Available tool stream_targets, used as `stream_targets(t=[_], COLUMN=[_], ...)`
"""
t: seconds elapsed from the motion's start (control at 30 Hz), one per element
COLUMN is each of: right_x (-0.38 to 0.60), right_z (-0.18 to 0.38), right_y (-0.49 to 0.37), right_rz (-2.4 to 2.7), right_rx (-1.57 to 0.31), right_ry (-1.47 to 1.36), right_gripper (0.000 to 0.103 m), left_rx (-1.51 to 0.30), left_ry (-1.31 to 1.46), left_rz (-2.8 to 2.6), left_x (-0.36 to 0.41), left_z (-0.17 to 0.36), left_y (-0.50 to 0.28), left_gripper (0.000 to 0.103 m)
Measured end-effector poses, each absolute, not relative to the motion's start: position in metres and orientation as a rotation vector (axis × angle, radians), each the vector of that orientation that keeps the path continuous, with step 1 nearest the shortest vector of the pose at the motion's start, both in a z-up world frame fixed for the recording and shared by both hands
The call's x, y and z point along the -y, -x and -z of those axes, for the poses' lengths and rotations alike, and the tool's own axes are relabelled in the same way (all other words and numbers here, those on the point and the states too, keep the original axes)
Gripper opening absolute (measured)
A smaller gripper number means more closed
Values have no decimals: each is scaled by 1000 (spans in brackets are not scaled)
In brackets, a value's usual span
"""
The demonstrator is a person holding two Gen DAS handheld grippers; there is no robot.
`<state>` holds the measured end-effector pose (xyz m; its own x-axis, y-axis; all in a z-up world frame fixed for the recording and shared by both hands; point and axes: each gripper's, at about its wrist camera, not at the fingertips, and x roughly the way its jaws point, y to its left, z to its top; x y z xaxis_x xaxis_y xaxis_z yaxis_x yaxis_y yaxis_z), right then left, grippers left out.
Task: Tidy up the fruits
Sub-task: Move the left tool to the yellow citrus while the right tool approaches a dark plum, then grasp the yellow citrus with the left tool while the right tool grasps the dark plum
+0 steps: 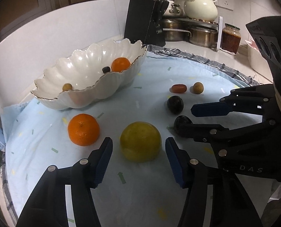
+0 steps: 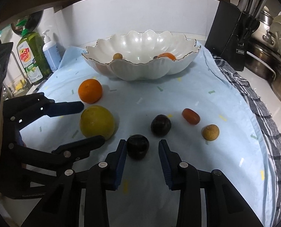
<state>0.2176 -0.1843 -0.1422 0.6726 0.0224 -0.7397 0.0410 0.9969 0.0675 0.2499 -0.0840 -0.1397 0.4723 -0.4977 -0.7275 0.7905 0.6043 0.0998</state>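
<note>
Low in the frame a yellow citrus (image 1: 140, 141) sat on the cloth, an orange mandarin (image 1: 83, 129) to its left, two dark plums (image 1: 175, 104) and a second (image 2: 137, 146), a reddish date (image 1: 179, 88) and a tan longan (image 1: 198, 88) right, near a scalloped white bowl (image 1: 95, 89) upper left holding three fruits.

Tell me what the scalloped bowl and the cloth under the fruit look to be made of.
Bowl: probably glazed ceramic or porcelain, with a glossy pearly white surface, bright highlights and a thin gold-looking rim line. Cloth: woven fabric, likely cotton, matte pale blue with small printed dashes; it wrinkles softly and drapes over a checked cloth with frayed edges.
</note>
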Motion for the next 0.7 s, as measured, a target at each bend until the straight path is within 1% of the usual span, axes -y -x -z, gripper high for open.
stream_targets(t=[0.07, 0.13, 0.2, 0.3, 0.7], right_x=[185, 186, 186, 184, 182], right_z=[143, 144, 146, 147, 139], right_y=[-220, -221, -223, -225, -216], right_rz=[1, -12, -38, -51, -51], right_rx=[-837, -840, -848, -850, -832], right_ry=[-91, -103, -121, -123, -100], right_gripper=[37, 36, 31, 29, 28], left_rx=[-721, -731, -726, -720, -720], left_ry=[-454, -447, -446, -447, -389], left_rz=[832, 839, 837, 830, 782], left_x=[84, 85, 85, 84, 80], left_z=[140, 141, 141, 141, 132], left_y=[-251, -251, -251, -250, -244], left_gripper=[51, 48, 48, 46, 44])
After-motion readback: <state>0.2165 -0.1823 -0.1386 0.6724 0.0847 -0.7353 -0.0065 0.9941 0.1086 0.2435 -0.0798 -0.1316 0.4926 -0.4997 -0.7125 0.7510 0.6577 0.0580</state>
